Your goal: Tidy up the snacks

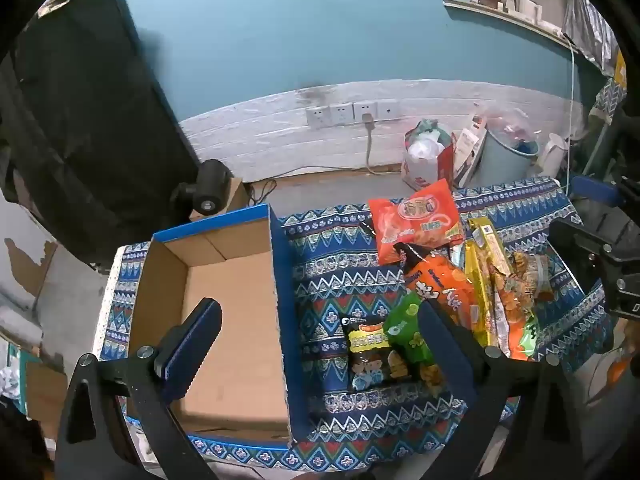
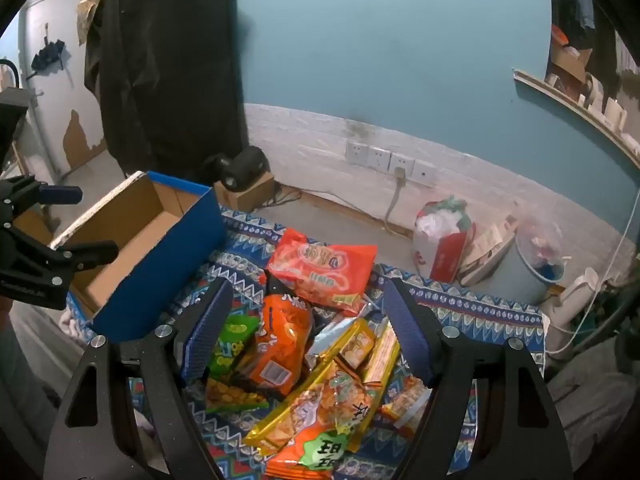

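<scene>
Zero snacks sorted so far, tbh. The cardboard box (image 1: 224, 312) with the blue outside is totally bare inside, sitting on the left part of the desk (image 1: 332, 280) w/ the patterned cloth. Everything's piled to the right of it: big orange-red bag (image 2: 324, 272) at the back, orange pack (image 2: 280, 340), green bag (image 2: 232, 344), yellow-edged packs (image 2: 352, 356), plus a dark pack (image 1: 372, 352) closest to the box. My left tool (image 1: 312, 328) is spread wide, nothing in it, hanging over the box wall and the dark pack. My right tool (image 2: 308, 328) is also wide apart, holding nothing, over the pile. So basically the whole job's left imo.
</scene>
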### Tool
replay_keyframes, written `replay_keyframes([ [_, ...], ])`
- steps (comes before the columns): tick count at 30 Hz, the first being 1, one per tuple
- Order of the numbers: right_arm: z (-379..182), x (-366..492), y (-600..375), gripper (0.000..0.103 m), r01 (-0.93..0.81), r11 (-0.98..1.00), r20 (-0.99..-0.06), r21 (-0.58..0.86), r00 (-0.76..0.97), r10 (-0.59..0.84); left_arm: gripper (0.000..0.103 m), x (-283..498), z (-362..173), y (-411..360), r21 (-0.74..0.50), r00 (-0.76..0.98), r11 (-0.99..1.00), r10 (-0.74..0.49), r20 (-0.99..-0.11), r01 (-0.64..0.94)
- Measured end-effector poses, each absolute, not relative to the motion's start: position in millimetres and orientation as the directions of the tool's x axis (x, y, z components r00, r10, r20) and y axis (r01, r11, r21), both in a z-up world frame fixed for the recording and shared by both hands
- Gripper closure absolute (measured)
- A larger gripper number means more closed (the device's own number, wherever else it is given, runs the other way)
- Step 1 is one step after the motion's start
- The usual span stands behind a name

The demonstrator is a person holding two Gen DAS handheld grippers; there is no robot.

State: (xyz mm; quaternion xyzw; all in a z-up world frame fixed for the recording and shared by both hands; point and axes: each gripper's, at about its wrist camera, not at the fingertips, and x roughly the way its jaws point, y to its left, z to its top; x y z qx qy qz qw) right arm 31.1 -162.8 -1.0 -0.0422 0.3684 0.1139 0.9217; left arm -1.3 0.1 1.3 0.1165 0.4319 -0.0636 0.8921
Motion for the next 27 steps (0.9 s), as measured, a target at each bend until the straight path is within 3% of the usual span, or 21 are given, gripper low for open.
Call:
replay_keyframes([
  [27,-0.1,27.4,-157.5,0.027,-0.267,0.963,-0.686,0.028,0.696,0.213,0.004,-3.0,-1.6,3.1,0.13,0.606,0.968,-0.028,-0.795,0.214],
])
